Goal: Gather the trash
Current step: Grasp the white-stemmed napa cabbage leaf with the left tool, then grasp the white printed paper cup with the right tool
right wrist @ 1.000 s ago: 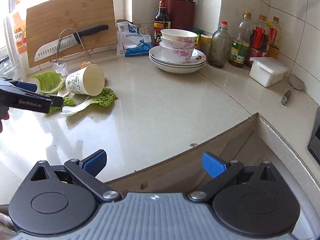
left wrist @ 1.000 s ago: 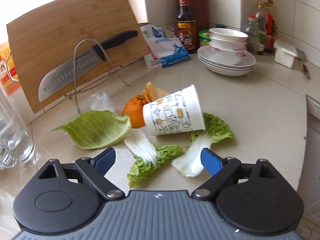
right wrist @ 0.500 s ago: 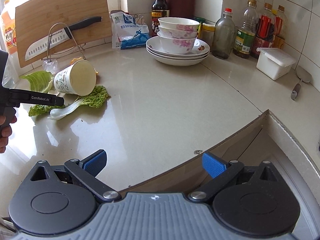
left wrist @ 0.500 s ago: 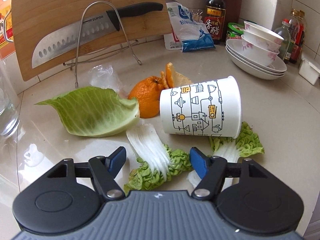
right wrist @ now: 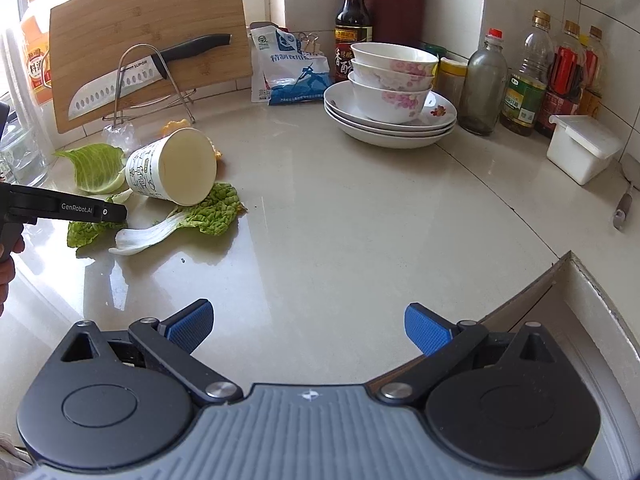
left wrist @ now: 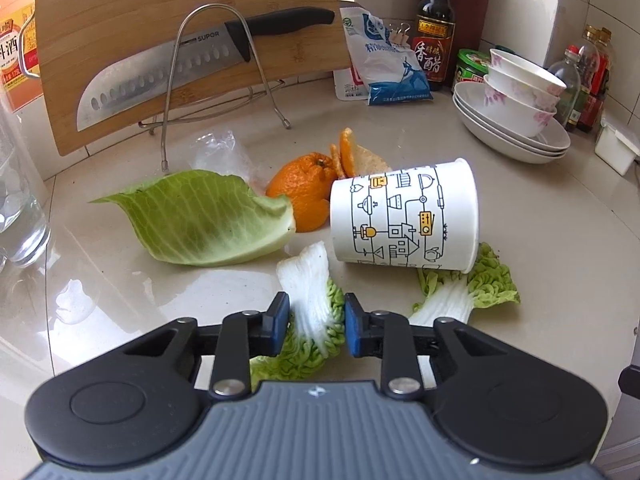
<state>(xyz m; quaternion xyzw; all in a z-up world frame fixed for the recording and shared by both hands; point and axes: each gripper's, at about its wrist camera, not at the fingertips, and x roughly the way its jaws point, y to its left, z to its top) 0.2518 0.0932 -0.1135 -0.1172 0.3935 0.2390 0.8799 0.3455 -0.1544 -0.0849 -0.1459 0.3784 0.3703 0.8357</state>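
Note:
Trash lies on the pale counter: a white-stemmed cabbage leaf (left wrist: 310,280), a second such leaf (left wrist: 468,288) under a tipped printed paper cup (left wrist: 404,216), a broad green leaf (left wrist: 200,216), an orange (left wrist: 304,192) with peel (left wrist: 352,156), and crumpled clear plastic (left wrist: 216,148). My left gripper (left wrist: 316,319) is closing on the near white-stemmed leaf, and both blue pads touch its sides. In the right wrist view the left gripper (right wrist: 114,214) shows side-on over that leaf beside the cup (right wrist: 172,166). My right gripper (right wrist: 308,326) stands open over bare counter with nothing between its fingers.
A cutting board (left wrist: 160,12) with a knife (left wrist: 168,68) on a wire stand leans at the back. Stacked bowls and plates (right wrist: 392,92), bottles (right wrist: 524,88) and a white box (right wrist: 584,152) line the right. A glass (left wrist: 16,208) stands far left. A counter edge (right wrist: 560,268) drops away at right.
The left gripper's jaws have closed from wide apart down onto the white-stemmed leaf as it moved closer to the trash. The right gripper has drifted slightly and stays open.

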